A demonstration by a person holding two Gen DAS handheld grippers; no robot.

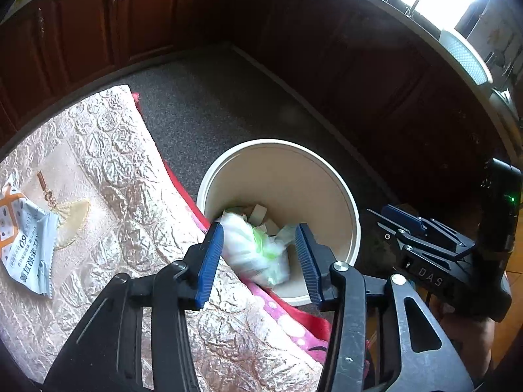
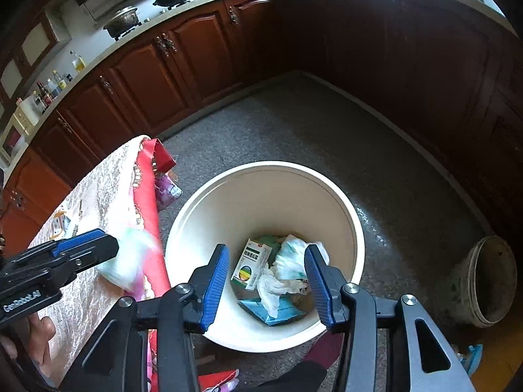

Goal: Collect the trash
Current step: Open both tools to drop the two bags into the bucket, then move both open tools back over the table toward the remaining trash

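A cream waste bin (image 2: pixel 354 245) stands on the floor beside the table and holds a medicine box (image 2: pixel 250 263), crumpled tissue (image 2: pixel 278 285) and a blue packet (image 2: pixel 279 312). My left gripper (image 1: pixel 260 258) is open over the table edge next to the bin (image 1: pixel 354 228). A white and green plastic bag (image 1: pixel 255 251) is between its fingers, blurred, in mid-air beside the table edge (image 2: pixel 126 258). My right gripper (image 2: pixel 268 285) is open and empty above the bin. A torn white wrapper (image 1: pixel 27 245) lies on the table at the left.
The table has a quilted pink cloth (image 1: pixel 114 170) with a red cloth (image 2: pixel 147 228) hanging at its edge. A small key charm (image 1: pixel 49 192) lies by the wrapper. A grey pot (image 2: pixel 490 281) stands on the floor at the right. Dark wood cabinets (image 2: pixel 183 62) line the room.
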